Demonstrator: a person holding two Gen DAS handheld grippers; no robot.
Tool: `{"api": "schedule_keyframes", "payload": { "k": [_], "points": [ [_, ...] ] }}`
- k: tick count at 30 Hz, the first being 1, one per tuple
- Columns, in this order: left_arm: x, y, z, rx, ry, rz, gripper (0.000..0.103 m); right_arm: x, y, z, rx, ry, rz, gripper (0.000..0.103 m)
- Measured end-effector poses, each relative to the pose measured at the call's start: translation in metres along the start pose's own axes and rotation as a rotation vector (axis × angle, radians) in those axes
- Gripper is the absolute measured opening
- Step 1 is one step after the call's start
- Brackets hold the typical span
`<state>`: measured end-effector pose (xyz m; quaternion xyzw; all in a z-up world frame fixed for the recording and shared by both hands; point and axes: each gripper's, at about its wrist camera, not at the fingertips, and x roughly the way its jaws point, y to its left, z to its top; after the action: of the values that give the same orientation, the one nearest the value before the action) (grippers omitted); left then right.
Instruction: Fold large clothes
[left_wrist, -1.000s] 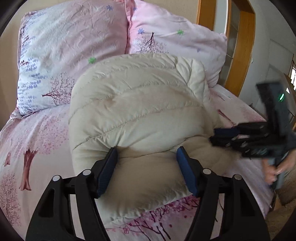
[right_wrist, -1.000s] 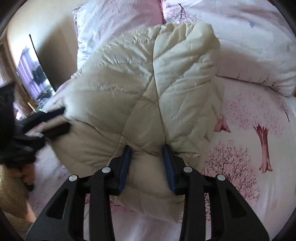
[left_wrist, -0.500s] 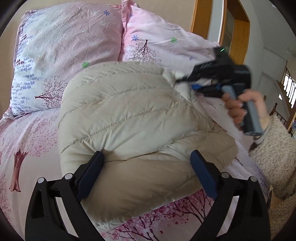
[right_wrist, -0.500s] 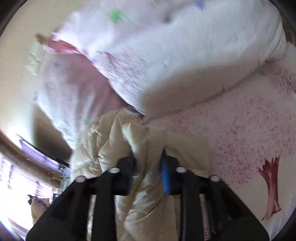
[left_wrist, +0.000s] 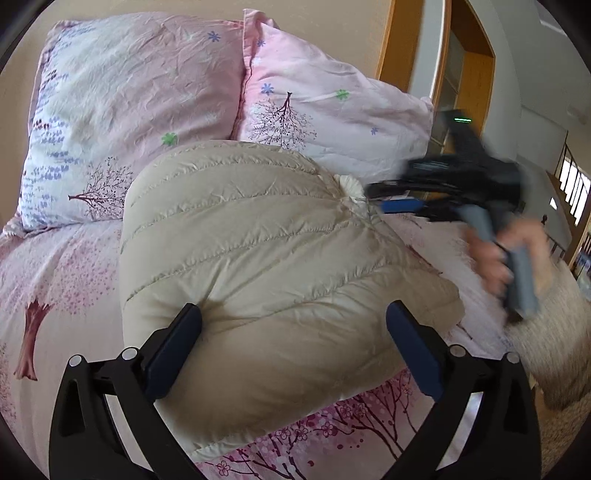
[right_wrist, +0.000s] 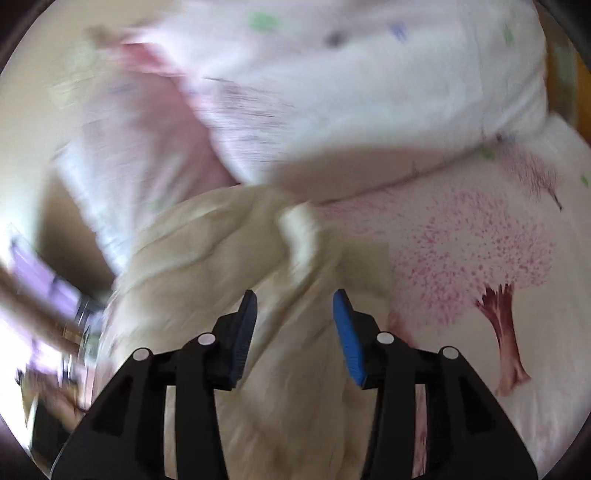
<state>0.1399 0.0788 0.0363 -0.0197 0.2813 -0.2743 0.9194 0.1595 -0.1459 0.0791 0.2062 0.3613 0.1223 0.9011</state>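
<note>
A cream quilted puffer jacket (left_wrist: 266, 266) lies bundled on the bed, its far end against the pillows. My left gripper (left_wrist: 293, 343) is open wide, its blue pads on either side of the jacket's near end without pinching it. My right gripper (right_wrist: 293, 328) is open over the jacket (right_wrist: 229, 258), nothing between its pads; this view is blurred by motion. In the left wrist view the right gripper (left_wrist: 391, 197) sits at the jacket's far right corner, next to a puckered white bit of fabric (left_wrist: 351, 188).
Two pink floral pillows (left_wrist: 122, 96) (left_wrist: 325, 114) lean against the headboard wall. The bed sheet (left_wrist: 55, 280) is pink with tree prints. A wooden door frame (left_wrist: 399, 40) stands at the right, past the bed's edge.
My right gripper has opened and let go of the jacket's far corner, pulling back to the right. My left gripper has widened and backed off a little. The jacket has settled.
</note>
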Motion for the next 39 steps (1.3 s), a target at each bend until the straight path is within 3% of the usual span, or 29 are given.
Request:
{"api": "schedule_keyframes", "payload": {
  "k": [3,7,11,15,17,18,19,20,23,29,39],
  "points": [
    [0.001,0.000,-0.001,0.006,0.000,0.008,0.101,-0.024,0.021,-0.042,-0.128,0.001,0.038,0.044],
    [0.001,-0.002,-0.004,0.035,-0.015,0.012,0.102,-0.010,0.029,-0.086,-0.201,0.087,-0.024,0.039],
    [-0.020,-0.005,-0.002,0.036,-0.050,0.094,0.102,0.017,0.016,-0.096,-0.157,0.123,-0.088,0.040],
    [-0.055,0.003,-0.012,-0.060,-0.083,0.135,0.102,0.022,0.014,-0.090,-0.141,0.127,-0.101,0.045],
    [-0.071,0.010,-0.021,-0.106,-0.081,0.165,0.102,0.010,0.016,-0.090,-0.132,0.113,-0.101,0.055],
    [-0.076,0.012,-0.025,-0.119,-0.071,0.185,0.102,-0.002,0.018,-0.091,-0.136,0.085,-0.089,0.068],
    [-0.080,0.013,-0.030,-0.133,-0.053,0.214,0.102,-0.015,0.022,-0.094,-0.144,0.055,-0.100,0.088],
    [-0.082,0.014,-0.033,-0.150,-0.023,0.257,0.102,-0.025,0.026,-0.096,-0.155,0.024,-0.125,0.095],
    [-0.080,0.013,-0.042,-0.182,0.067,0.342,0.102,-0.052,0.037,-0.105,-0.215,-0.066,-0.179,0.101],
    [-0.080,-0.004,-0.055,-0.147,0.127,0.423,0.102,-0.080,0.043,-0.124,-0.260,-0.133,-0.229,0.101],
    [-0.079,-0.017,-0.052,-0.141,0.182,0.485,0.102,-0.081,0.059,-0.151,-0.331,-0.014,-0.236,0.101]
  ]
}}
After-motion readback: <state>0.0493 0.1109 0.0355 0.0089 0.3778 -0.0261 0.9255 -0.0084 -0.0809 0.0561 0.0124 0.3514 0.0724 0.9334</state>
